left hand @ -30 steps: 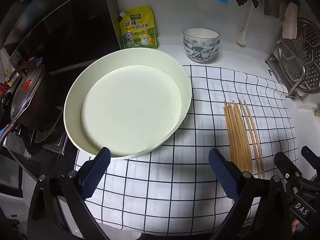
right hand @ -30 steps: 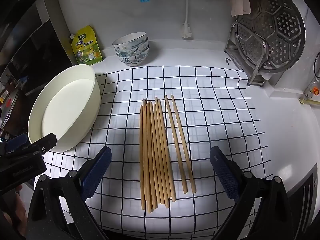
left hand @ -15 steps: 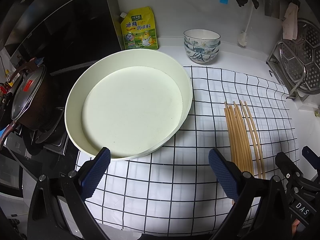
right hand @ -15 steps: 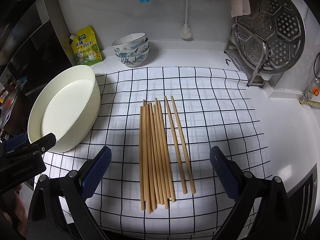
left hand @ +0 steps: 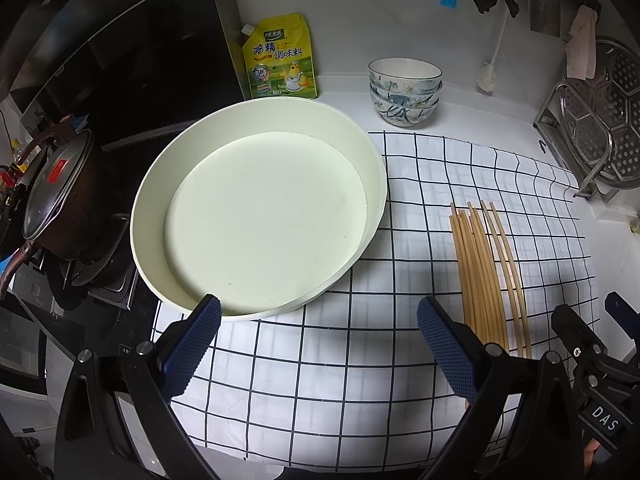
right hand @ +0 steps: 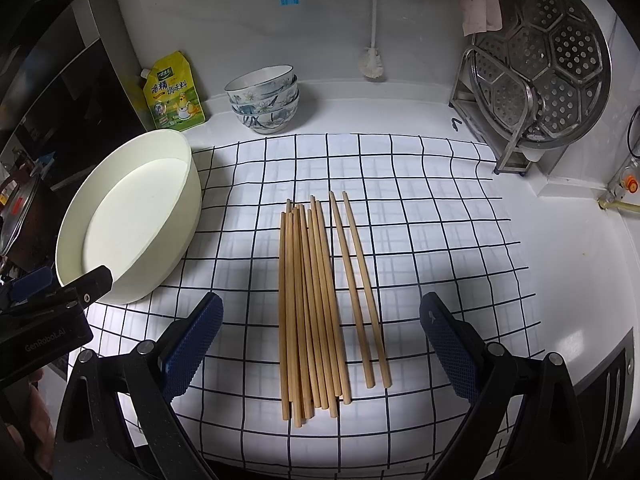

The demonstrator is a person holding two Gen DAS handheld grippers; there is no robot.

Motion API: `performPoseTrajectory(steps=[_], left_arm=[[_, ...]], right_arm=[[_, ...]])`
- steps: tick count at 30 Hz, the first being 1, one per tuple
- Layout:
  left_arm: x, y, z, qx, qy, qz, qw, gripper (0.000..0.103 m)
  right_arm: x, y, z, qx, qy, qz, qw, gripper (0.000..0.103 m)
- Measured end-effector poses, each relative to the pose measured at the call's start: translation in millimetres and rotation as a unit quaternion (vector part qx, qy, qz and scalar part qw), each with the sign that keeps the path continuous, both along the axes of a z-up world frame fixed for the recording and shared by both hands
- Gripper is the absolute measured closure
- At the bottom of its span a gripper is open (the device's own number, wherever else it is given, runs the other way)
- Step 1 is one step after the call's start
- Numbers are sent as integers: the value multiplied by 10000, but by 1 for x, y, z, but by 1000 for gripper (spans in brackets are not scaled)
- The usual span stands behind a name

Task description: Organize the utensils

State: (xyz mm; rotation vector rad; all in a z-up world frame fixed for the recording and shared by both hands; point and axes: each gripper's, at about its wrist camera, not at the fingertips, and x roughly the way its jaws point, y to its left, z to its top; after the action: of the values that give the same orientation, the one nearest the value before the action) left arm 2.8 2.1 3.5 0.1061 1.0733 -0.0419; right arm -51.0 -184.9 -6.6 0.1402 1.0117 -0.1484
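Several wooden chopsticks (right hand: 310, 304) lie bunched side by side on a white cloth with a black grid (right hand: 420, 240); two more (right hand: 358, 288) lie apart just to their right. They also show in the left wrist view (left hand: 478, 276). My right gripper (right hand: 320, 344) is open and empty, hovering over the near ends of the chopsticks. My left gripper (left hand: 320, 344) is open and empty, at the near rim of a large round cream tray (left hand: 160, 184). The tray also shows in the right wrist view (right hand: 180, 208), left of the chopsticks.
Stacked floral bowls (right hand: 264, 100) and a yellow seasoning pouch (right hand: 174, 94) stand at the back. A steel rack with a perforated steamer plate (right hand: 552, 68) is at the right. A lidded pot (left hand: 56, 196) sits on the stove to the left.
Both grippers have drawn back very slightly, so the scene sits a little farther away. Both stay open; the chopsticks and tray have not moved.
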Motion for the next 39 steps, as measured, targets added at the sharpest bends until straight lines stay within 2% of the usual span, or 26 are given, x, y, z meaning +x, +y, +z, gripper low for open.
performPoseTrajectory(steps=[39], left_arm=[[-5,-1,1,-20,-51,1,10000,6]], right_arm=[[-4,2,0,21,-21,-16,10000,9]])
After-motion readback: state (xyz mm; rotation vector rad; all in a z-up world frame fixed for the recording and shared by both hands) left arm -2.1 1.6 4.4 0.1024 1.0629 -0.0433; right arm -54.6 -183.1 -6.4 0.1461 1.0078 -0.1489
